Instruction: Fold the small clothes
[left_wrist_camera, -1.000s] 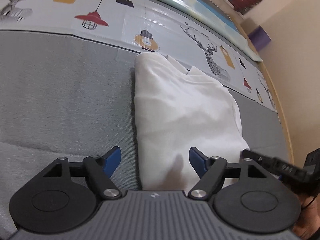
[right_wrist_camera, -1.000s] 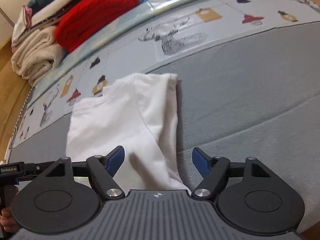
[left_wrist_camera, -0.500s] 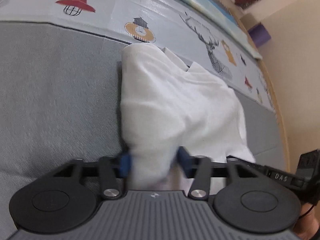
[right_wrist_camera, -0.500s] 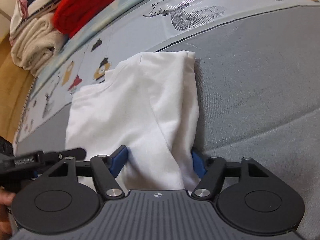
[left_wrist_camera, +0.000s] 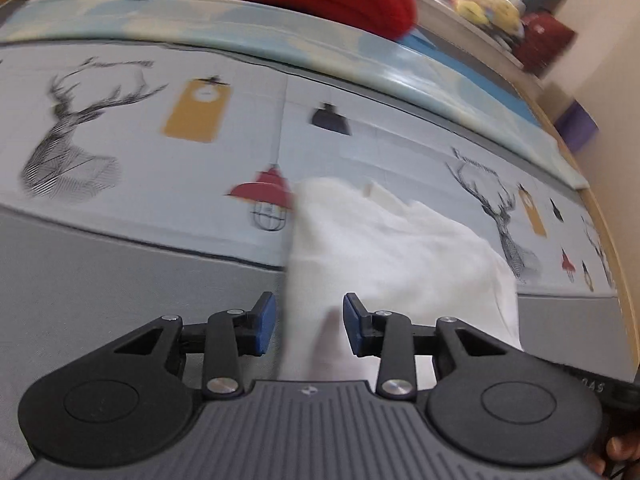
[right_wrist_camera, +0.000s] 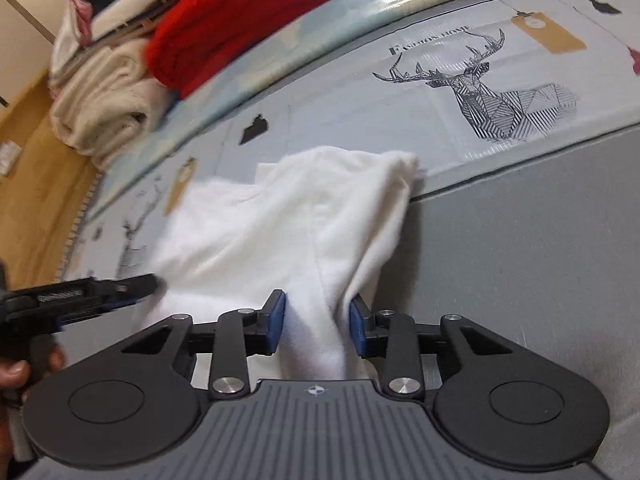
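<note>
Now the white shirt (right_wrist_camera: 280, 232) looks partly folded; right tongs (right_wrist_camera: 317, 322) are closing on its near edge; left tongs (left_wrist_camera: 308, 324) maybe grip too; another fold remains.

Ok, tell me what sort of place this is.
Probably a room in a home, with a mat as the work surface. A printed mat with deer and lamps covers it, folded blankets are stacked behind, and soft toys sit on a ledge.

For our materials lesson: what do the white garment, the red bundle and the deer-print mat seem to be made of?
White garment: soft matte knit, probably cotton; it drapes and creases. Red bundle: thick ribbed knit, maybe wool. Deer-print mat: glossy printed plastic, judging by its glare.
</note>
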Demonstrator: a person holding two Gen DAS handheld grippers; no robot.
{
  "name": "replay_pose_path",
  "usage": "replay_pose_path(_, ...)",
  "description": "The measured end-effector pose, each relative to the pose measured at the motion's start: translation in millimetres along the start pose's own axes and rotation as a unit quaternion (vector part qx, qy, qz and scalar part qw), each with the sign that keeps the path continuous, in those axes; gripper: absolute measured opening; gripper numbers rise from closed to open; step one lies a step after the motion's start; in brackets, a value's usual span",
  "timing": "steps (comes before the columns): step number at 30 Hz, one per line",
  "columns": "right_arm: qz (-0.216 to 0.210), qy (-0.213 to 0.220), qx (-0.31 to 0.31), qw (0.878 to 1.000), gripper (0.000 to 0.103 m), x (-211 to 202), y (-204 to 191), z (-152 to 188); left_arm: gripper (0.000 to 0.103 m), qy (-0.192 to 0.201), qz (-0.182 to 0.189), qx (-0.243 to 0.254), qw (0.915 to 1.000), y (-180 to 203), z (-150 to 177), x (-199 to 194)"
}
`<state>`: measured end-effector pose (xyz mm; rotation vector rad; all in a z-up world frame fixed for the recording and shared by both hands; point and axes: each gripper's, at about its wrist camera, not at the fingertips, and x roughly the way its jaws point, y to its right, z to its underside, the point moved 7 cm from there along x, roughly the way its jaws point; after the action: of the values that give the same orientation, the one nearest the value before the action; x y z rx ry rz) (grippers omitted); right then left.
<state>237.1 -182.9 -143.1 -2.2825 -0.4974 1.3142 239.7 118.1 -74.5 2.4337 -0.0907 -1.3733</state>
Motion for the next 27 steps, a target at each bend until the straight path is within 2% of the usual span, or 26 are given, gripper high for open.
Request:
replay_pose_path(4,0.024,0.001,-0.033,0.999,0.04,-0.5,-0.9,5.7,0.04,-0.011,0.032,0.045,0.9984,10.3,18.1,-12.2)
replay_pose_path(5,0.034,-0.003,-0.048,0.998,0.048,0.2,2.3,9.5,0.04,-0.025,0.033,0.064,0.9971,14.0,26.8,-8.5)
replay_pose_path(7,0.057,-0.009,-0.043,0.997,0.054,2.3,14.3,12.3,0.044,-0.076,0.005,0.11,0.9911,17.6,51.8,10.8)
replay_pose_path(9,0.059,-0.008,-0.017,0.998,0.054,-0.2,16.7,8.4,0.058,-0.083,-0.048,0.151,0.9839,16.1,67.8,19.5)
replay_pose_path(11,0.072,0.003,-0.027,0.997,0.053,-7.9,7.4,10.2,0.058,-0.061,-0.064,0.149,0.9849,17.9,69.9,9.7)
replay_pose_path(13,0.09,0.014,-0.065,0.994,0.053,-21.5,-2.4,14.3,0.058,-0.037,-0.074,0.138,0.987,16.1,68.7,-6.8)
replay_pose_path(16,0.109,0.03,-0.108,0.988,0.053,-53.3,-10.0,23.1,0.06,-0.008,-0.089,0.146,0.9853,17.2,62.3,-36.3)
replay_pose_path(17,0.109,0.036,-0.11,0.987,0.054,-64.4,-10.6,25.2,0.063,0.002,-0.088,0.142,0.9859,15.4,60.5,-48.9)
replay_pose_path(19,0.106,0.054,-0.109,0.987,0.055,-90.2,-13.1,30.2,0.078,0.028,-0.086,0.129,0.9875,15.3,62.1,-77.2)
replay_pose_path(21,0.103,0.076,-0.116,0.985,0.064,-115.6,-19.1,38.5,0.086,0.071,-0.091,0.125,0.9853,17.0,70.1,-108.0)
replay_pose_path(22,0.104,0.088,-0.121,0.983,0.066,-127.0,-22.3,43.6,0.087,0.094,-0.096,0.128,0.9826,20.6,75.7,-122.3)
replay_pose_path(23,0.105,0.099,-0.124,0.982,0.073,-137.7,-25.9,50.0,0.088,0.11,-0.103,0.13,0.9799,22.4,83.5,-134.7)
replay_pose_path(24,0.106,0.112,-0.129,0.98,0.08,-148.4,-30.5,58.7,0.09,0.12,-0.107,0.13,0.9785,24.9,93.5,-146.1)
replay_pose_path(27,0.104,0.137,-0.142,0.975,0.087,-167.7,-44.4,86.9,0.09,0.115,-0.101,0.116,0.9813,36.4,118.4,-162.0)
